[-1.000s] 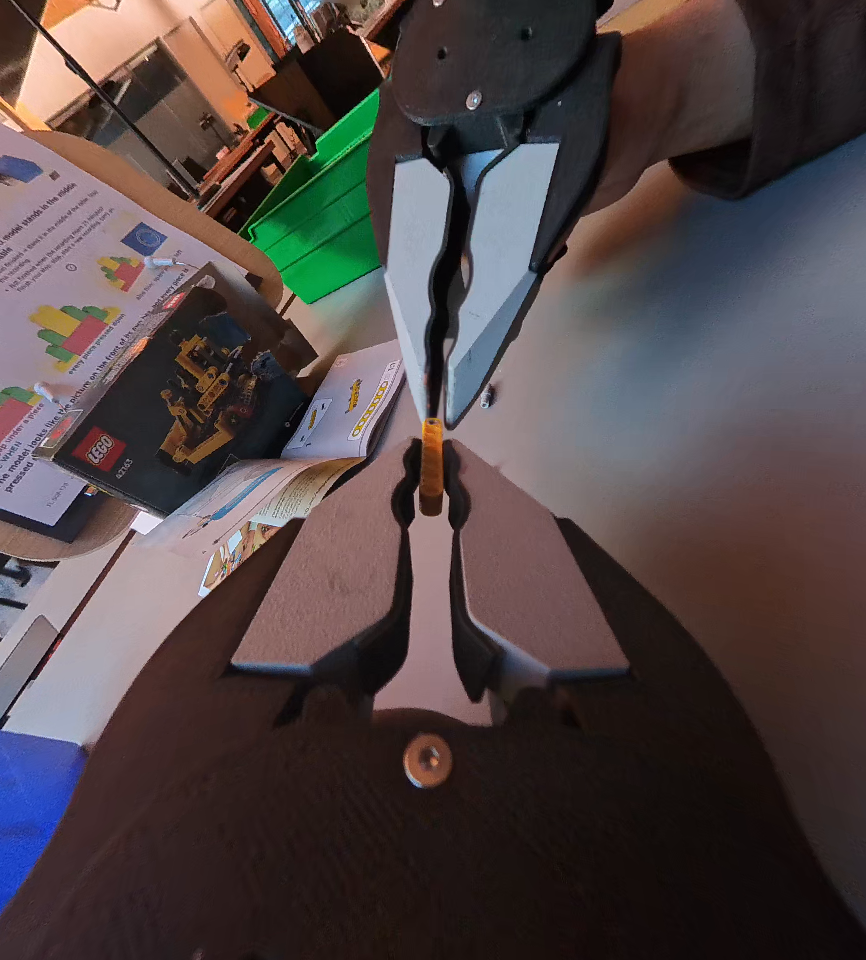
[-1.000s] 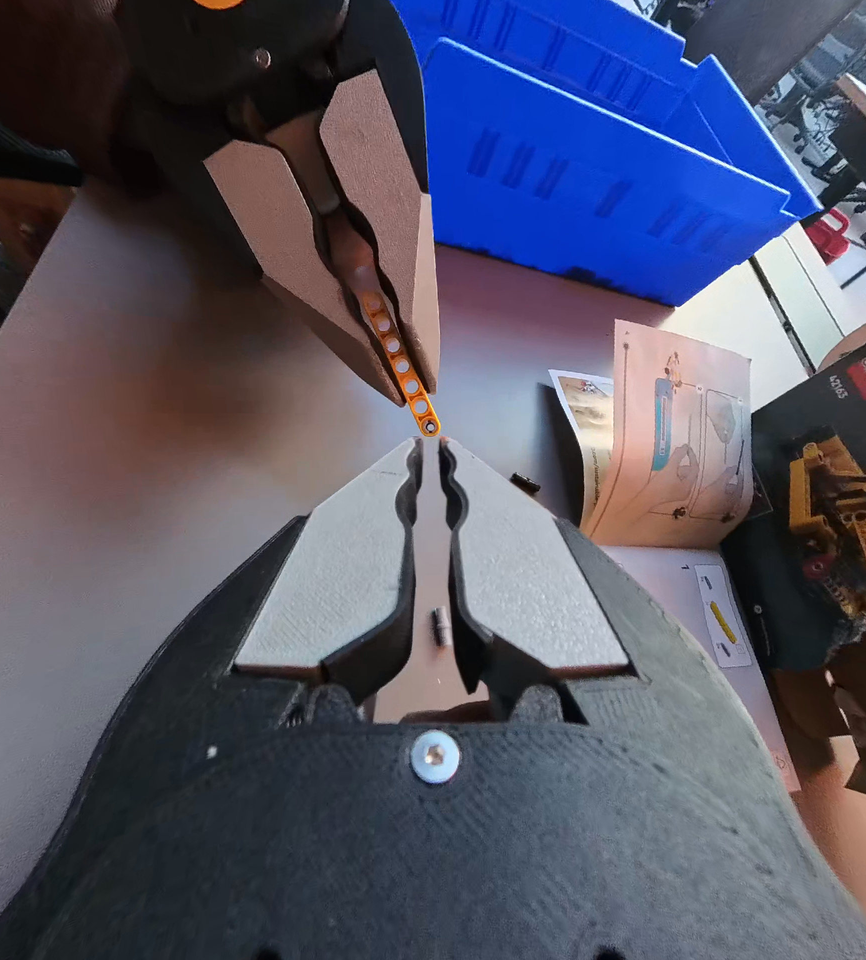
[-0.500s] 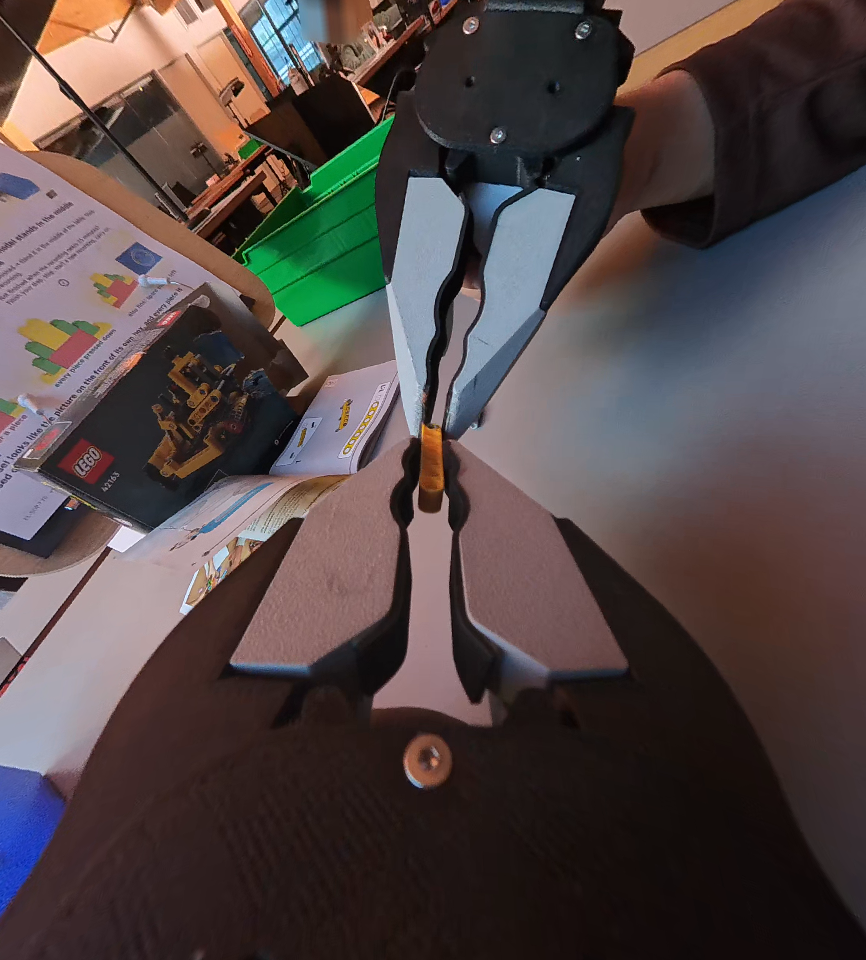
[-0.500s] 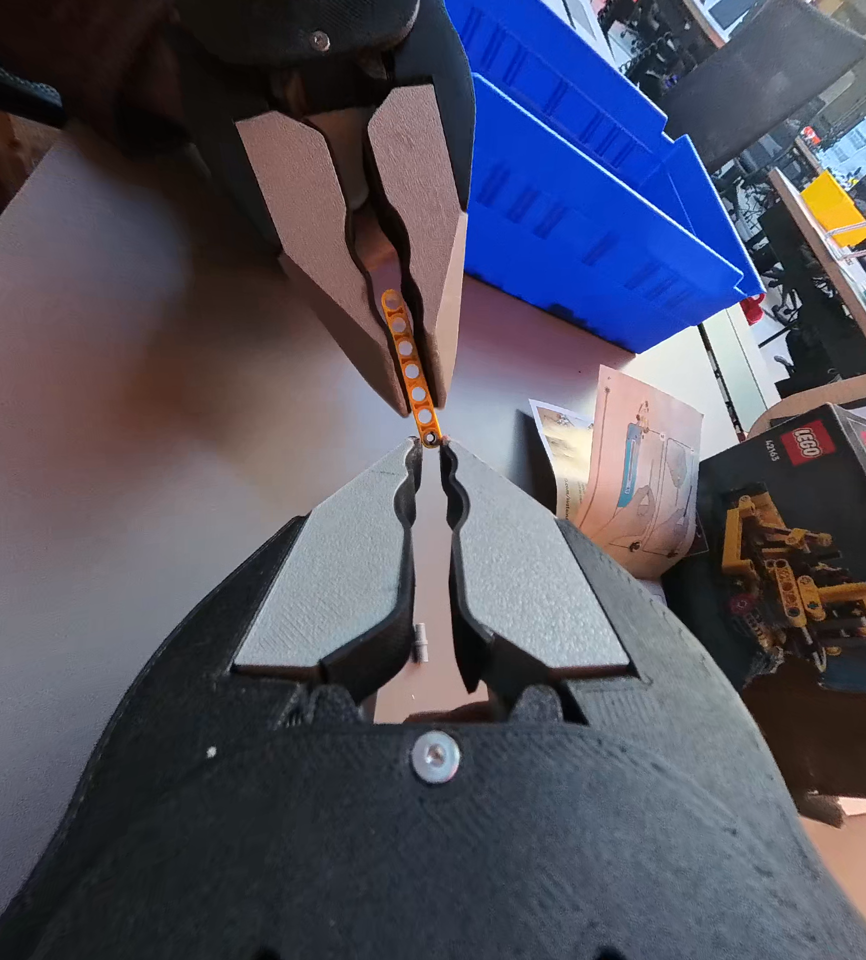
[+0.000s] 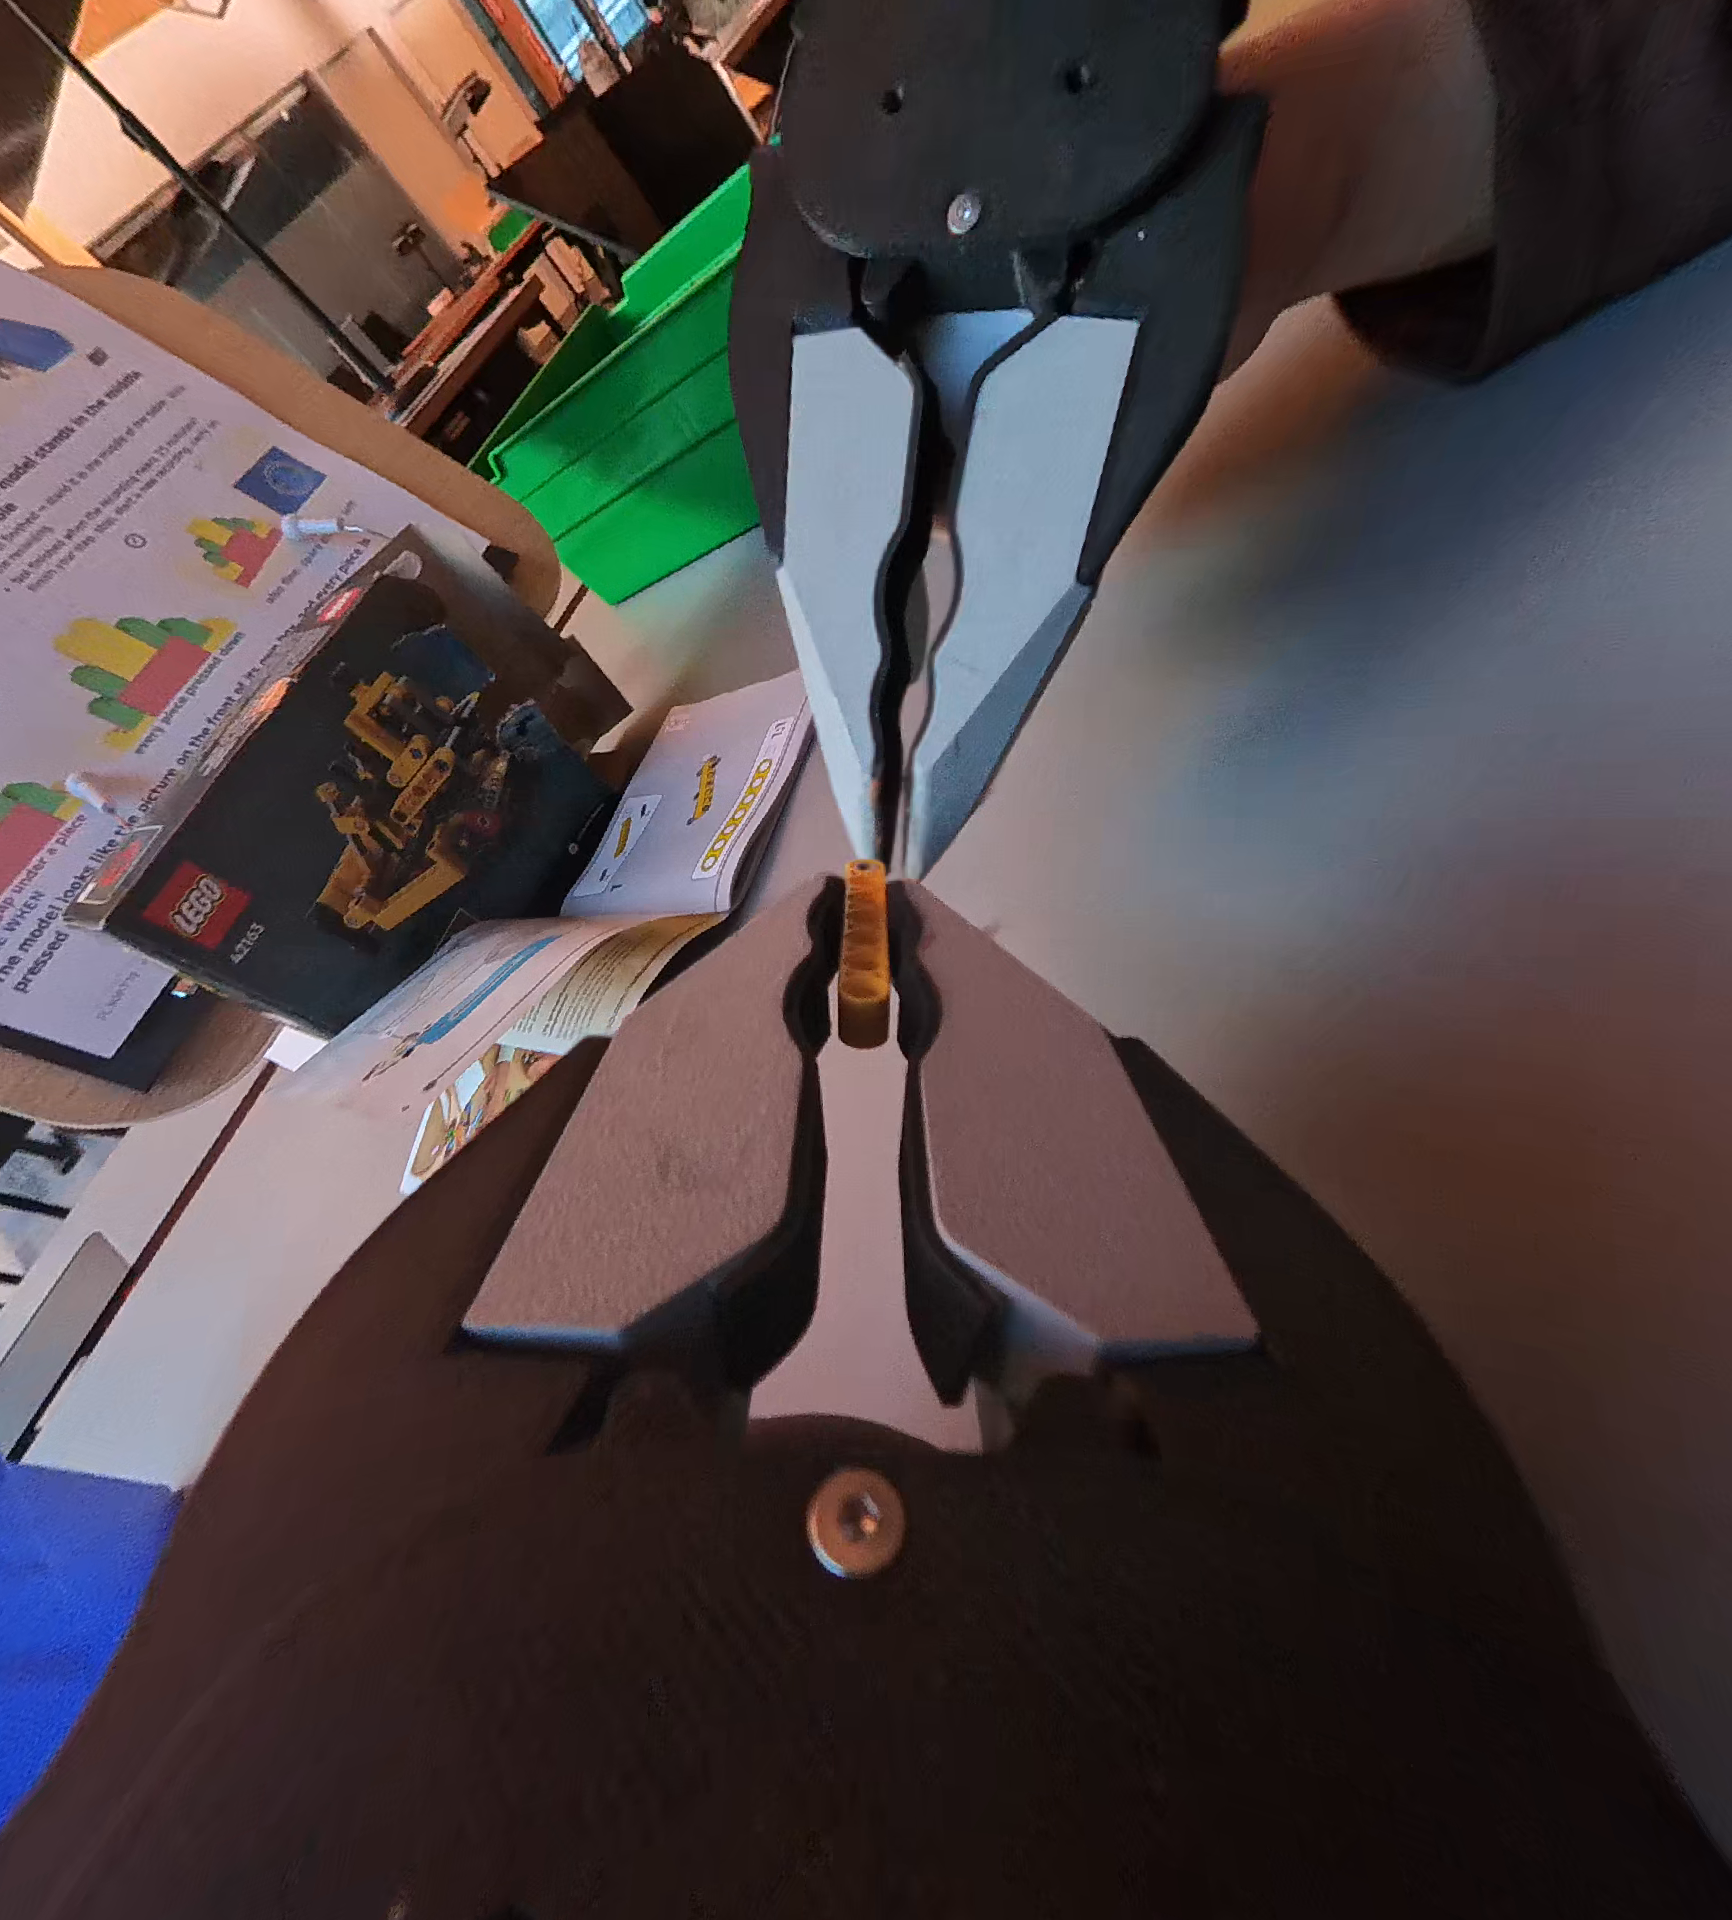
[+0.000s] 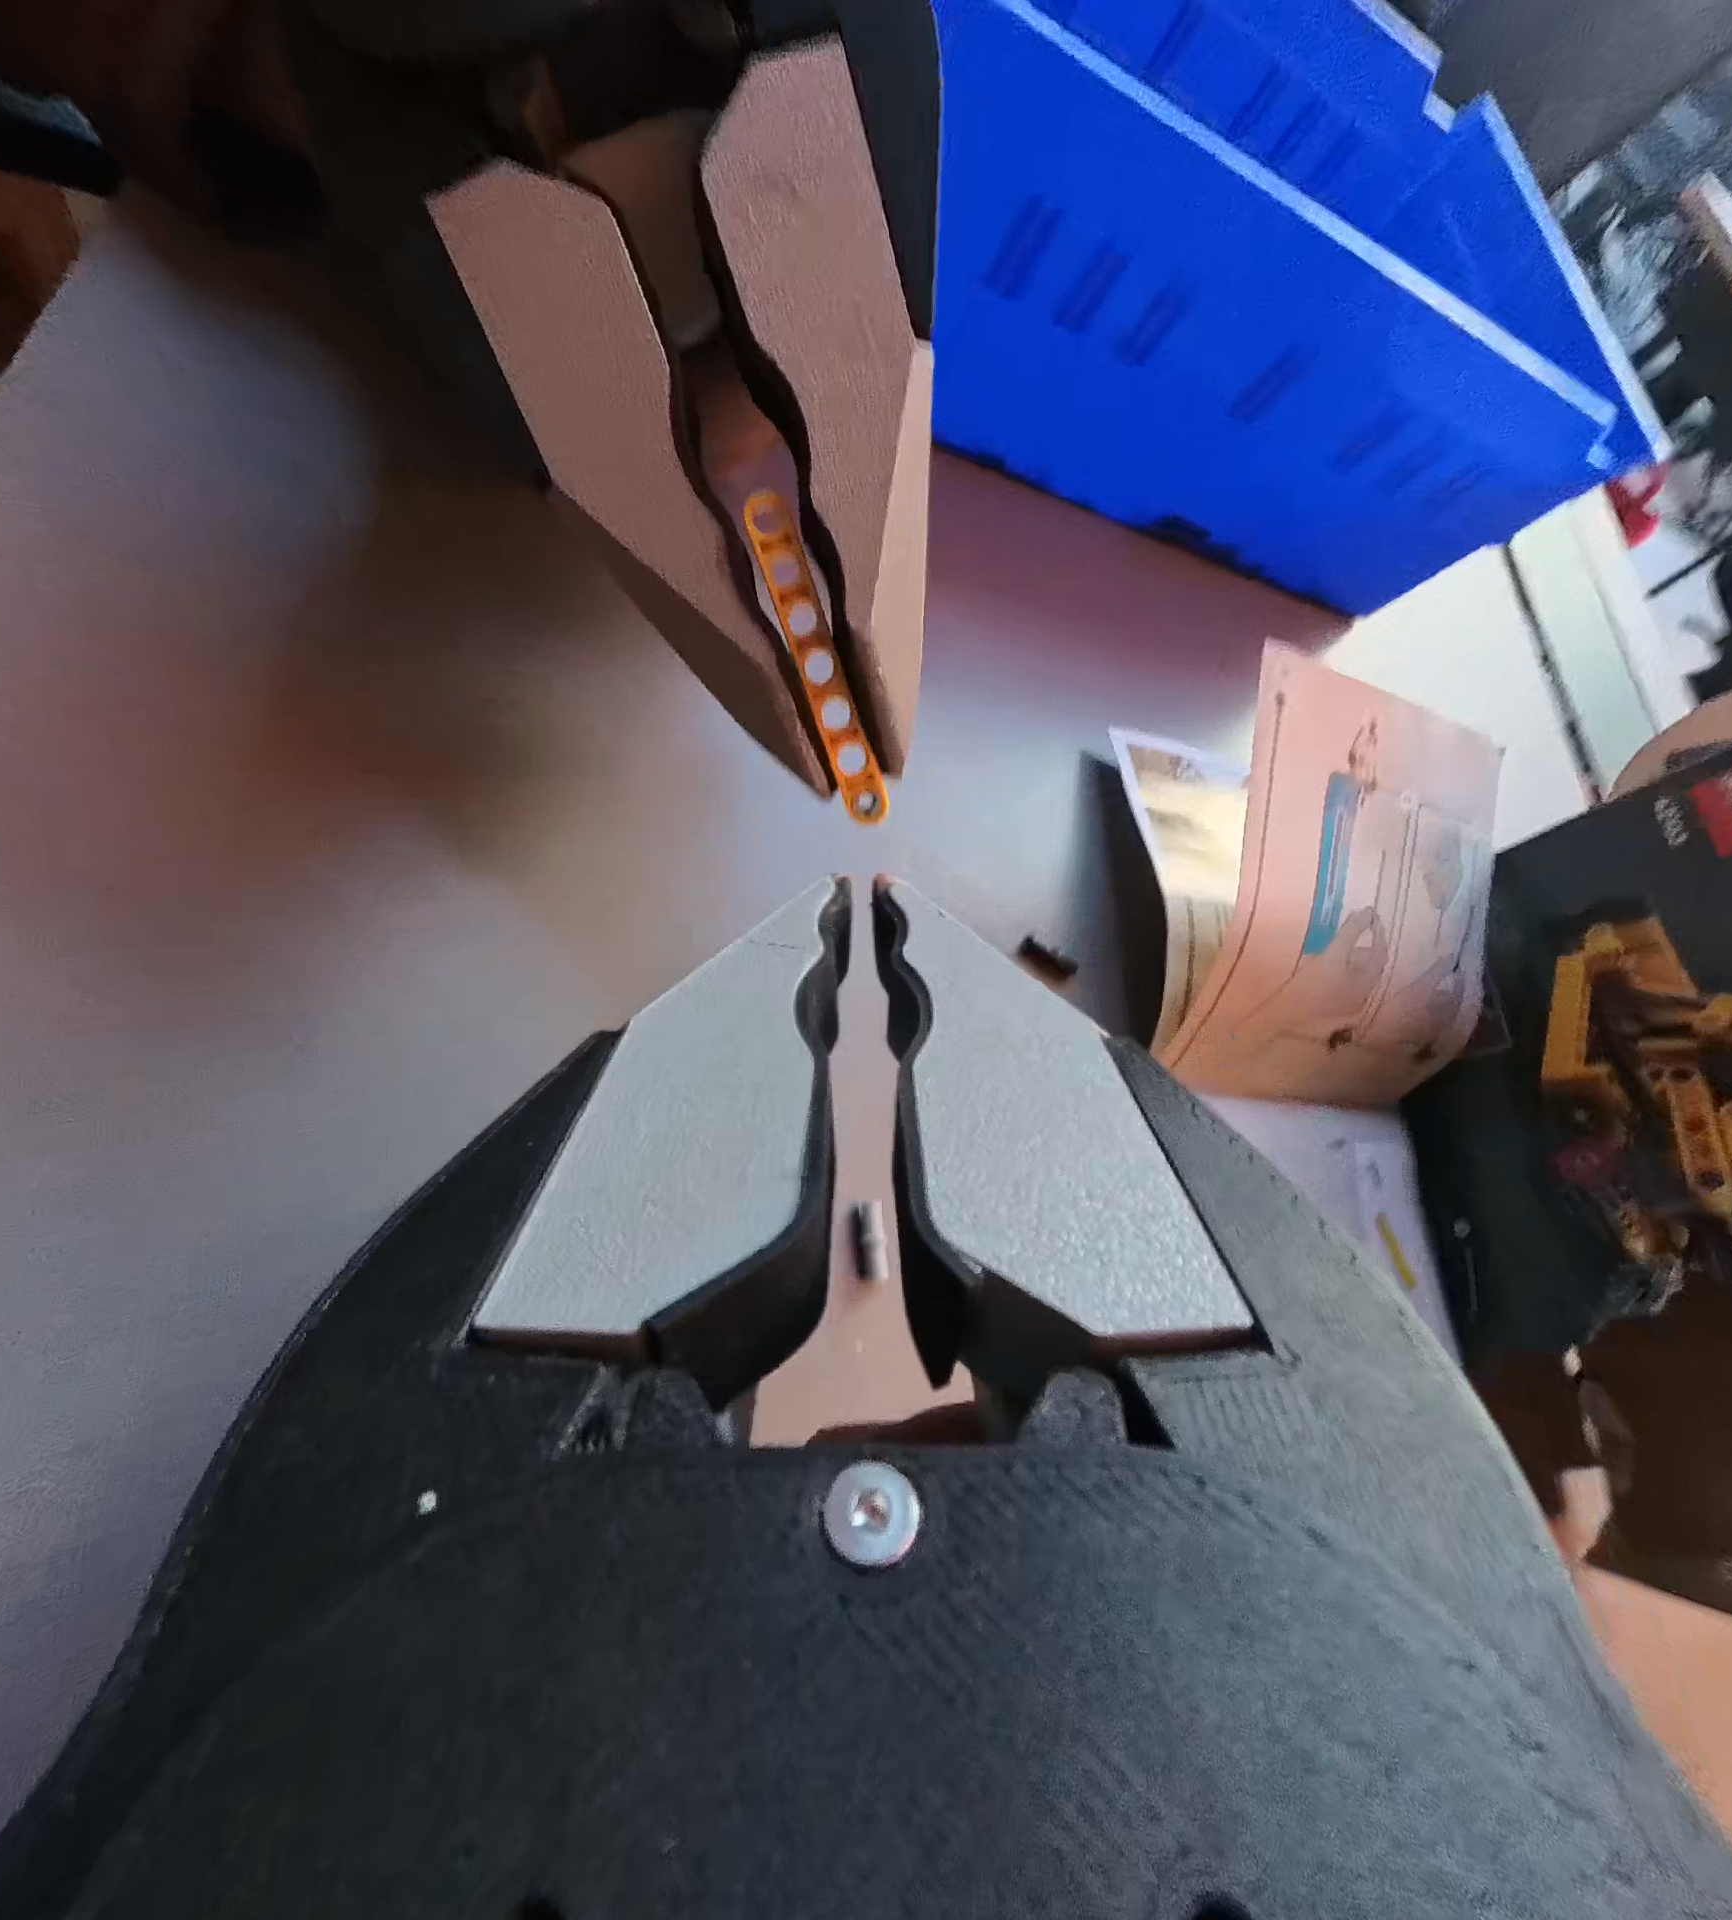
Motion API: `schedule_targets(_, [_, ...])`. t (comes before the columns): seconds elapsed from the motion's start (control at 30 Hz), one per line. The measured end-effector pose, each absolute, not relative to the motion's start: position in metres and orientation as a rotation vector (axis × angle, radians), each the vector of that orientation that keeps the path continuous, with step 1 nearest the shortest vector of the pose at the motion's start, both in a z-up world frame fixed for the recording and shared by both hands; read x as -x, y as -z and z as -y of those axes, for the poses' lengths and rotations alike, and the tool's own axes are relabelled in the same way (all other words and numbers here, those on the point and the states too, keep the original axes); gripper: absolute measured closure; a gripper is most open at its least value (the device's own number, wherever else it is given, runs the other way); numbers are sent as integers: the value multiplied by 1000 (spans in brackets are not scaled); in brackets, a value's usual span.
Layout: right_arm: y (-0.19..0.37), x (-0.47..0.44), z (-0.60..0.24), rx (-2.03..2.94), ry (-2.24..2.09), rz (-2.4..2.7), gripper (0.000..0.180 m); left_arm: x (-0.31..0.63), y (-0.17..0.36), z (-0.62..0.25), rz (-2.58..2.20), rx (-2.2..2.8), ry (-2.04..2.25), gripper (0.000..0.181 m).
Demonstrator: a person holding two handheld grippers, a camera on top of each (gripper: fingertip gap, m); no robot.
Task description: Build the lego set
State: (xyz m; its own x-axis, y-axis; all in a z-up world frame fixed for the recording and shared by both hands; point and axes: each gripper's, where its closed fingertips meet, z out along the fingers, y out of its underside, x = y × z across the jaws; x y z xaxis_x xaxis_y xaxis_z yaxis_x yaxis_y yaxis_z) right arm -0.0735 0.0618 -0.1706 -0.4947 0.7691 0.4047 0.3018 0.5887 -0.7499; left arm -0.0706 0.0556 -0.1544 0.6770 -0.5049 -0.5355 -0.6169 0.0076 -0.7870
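The right gripper (image 6: 862, 883) has backed a little way off: half a second ago its tips touched the end of the orange beam (image 6: 812, 649), and now a clear gap shows between them. Its jaws are nearly together with only a thin slit left, and I see nothing between them. A small dark pin (image 6: 868, 1238) lies on the desk (image 6: 166, 935) below it, so my guess is the pin has not gone into the beam's end hole and needs picking up again.

The left gripper (image 5: 864, 914) is clenched on the beam, which is held off the desk, its end hole poking past the tips towards the right gripper, just apart. The instruction booklet (image 6: 1329, 894) and set box (image 5: 353, 790) lie off to the side.
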Motion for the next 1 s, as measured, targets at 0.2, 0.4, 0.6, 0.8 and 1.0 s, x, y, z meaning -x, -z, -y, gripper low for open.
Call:
schedule_targets(0.2, [198, 61, -79, 1166, -817, 2115, 166, 89, 163, -62, -925, 1675, -266, 175])
schedule_targets(0.4, [210, 69, -76, 1256, -752, 2111, 164, 92, 175, -65, -1027, 1676, -456, 175])
schedule_targets(0.6, [211, 71, -73, 1336, -820, 2104, 168, 97, 180, -66, -1043, 1683, -520, 175])
schedule_targets(0.8, [212, 75, -73, 1395, -864, 2075, 177, 97, 181, -67, -1043, 1684, -524, 175])
schedule_targets(1.0, [206, 78, -72, 1462, -943, 2032, 178, 97, 184, -67, -1039, 1695, -494, 175])
